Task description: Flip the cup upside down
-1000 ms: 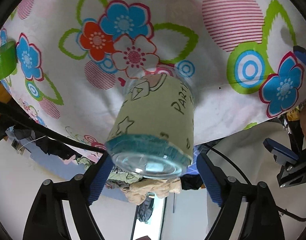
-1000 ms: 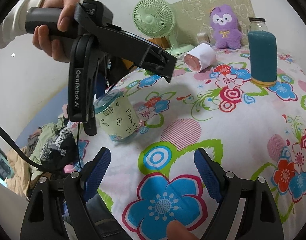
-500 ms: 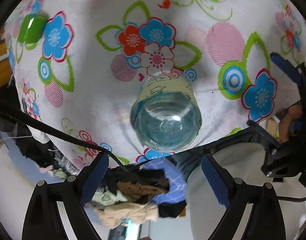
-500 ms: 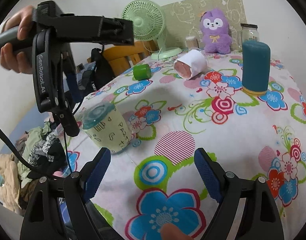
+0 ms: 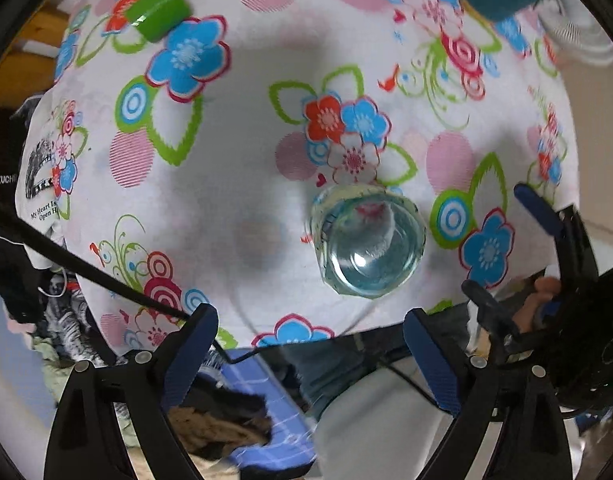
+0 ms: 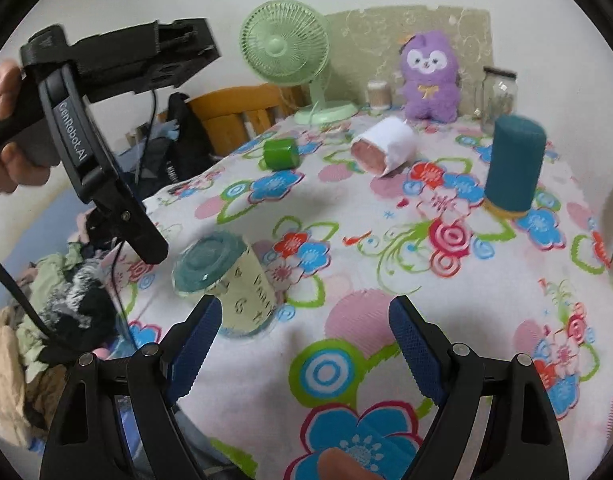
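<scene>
- One cup (image 6: pixel 226 280), glass with a pale green paper sleeve, sits upside down on the flowered tablecloth (image 6: pixel 386 280), lower left of centre in the right wrist view; base up.
- Left gripper (image 5: pixel 308 354) hangs above it, jaws spread wide, holding nothing. The cup (image 5: pixel 366 240) is right of centre there.
- Right gripper (image 6: pixel 302 340) is wide open too, empty, with the cup just past its left finger.
- Other stuff, one each: green cylinder (image 6: pixel 281 154) lying down, white-wrapped cup (image 6: pixel 384 148) on its side, teal cylinder (image 6: pixel 514 168) upright, mint fan (image 6: pixel 286 44), purple plush (image 6: pixel 428 76), glass jar (image 6: pixel 498 96).
</scene>
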{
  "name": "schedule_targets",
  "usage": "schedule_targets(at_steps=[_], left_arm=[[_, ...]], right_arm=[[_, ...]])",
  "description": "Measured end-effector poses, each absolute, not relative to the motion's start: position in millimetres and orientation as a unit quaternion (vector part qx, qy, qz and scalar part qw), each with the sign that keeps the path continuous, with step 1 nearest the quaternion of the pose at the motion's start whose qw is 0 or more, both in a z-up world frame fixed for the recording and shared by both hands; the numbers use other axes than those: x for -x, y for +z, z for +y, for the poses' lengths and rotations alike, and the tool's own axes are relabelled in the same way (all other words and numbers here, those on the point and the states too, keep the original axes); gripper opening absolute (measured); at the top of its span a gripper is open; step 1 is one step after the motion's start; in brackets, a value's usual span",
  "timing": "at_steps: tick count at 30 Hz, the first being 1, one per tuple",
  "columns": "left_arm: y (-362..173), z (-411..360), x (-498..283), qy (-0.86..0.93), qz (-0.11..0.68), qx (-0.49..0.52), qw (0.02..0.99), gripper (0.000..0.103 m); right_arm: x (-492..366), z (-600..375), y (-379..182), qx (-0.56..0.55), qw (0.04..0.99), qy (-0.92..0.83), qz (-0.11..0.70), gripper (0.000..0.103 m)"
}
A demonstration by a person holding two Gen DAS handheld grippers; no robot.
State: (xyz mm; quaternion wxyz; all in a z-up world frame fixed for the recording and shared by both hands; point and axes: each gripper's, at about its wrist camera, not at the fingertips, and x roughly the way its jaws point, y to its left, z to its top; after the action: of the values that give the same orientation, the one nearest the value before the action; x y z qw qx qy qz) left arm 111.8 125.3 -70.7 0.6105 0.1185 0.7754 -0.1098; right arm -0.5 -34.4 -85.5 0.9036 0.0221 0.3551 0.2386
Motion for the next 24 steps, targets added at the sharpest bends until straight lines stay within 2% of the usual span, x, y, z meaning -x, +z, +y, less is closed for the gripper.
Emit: schedule_targets(at_steps=[14,17,24], left_arm=[[-39.9,157.3,-85.2,-0.149,0.650,-0.039,0.744,0.095],[-35.5,167.1,-79.5,-0.143,0.617,-0.024,0.773,0.095],[-22.8,186.5,-65.9,-0.119,0.537,-0.001,0.835,0.095]], right_arm=[[2.7,-6.1,-39.2,-0.021,0.929,0.201,0.311,0.088],[4.9,0.5,-31.9,-0.013,0.933,0.191,0.305,0.097],[14.4,9.0,-19.8,0.001,0.940,0.174,0.292,0.097]])
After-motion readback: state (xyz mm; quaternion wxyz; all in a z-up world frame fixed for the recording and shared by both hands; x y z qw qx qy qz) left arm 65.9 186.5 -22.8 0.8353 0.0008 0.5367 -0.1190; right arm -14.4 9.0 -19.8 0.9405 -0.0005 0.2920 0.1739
